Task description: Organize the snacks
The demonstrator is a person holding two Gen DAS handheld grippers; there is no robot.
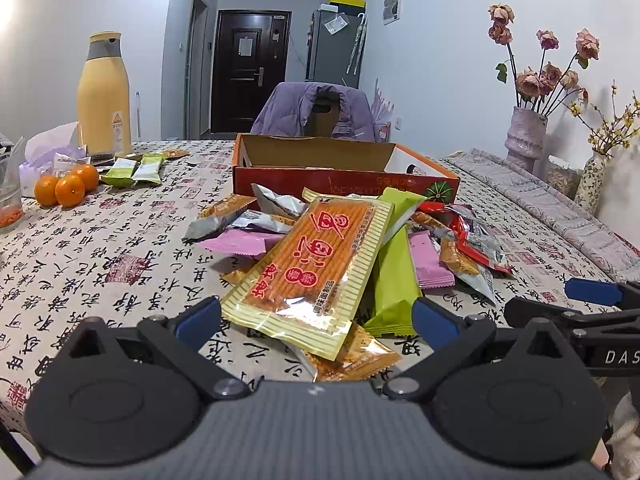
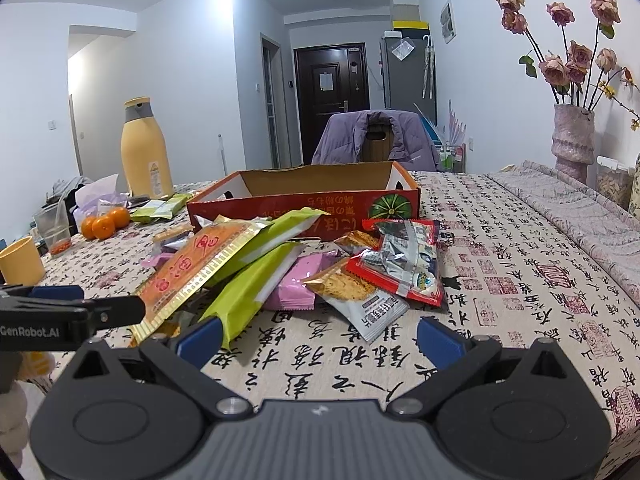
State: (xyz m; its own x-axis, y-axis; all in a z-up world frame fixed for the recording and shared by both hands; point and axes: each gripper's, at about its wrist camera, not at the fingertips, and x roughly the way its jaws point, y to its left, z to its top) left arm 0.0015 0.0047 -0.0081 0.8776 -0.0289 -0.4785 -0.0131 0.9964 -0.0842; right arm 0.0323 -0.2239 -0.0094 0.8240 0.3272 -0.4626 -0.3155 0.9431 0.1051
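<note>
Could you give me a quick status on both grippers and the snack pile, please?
Left gripper open, jaws astride the orange stick-snack packet. Right gripper open, empty, short of the pile. Red cardboard box behind the pile looks empty. Nothing blocking.

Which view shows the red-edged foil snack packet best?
The right wrist view: the red-edged foil packet lies unobstructed atop the pile's right side, front fully visible. In the left wrist view the packet sits at the pile's far right, seen obliquely and partly hidden by other wrappers.

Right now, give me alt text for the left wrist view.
The open left gripper faces a heap of snack packets, with an orange biscuit-stick pack on top. Behind stands an open red cardboard box on the patterned tablecloth.
</note>
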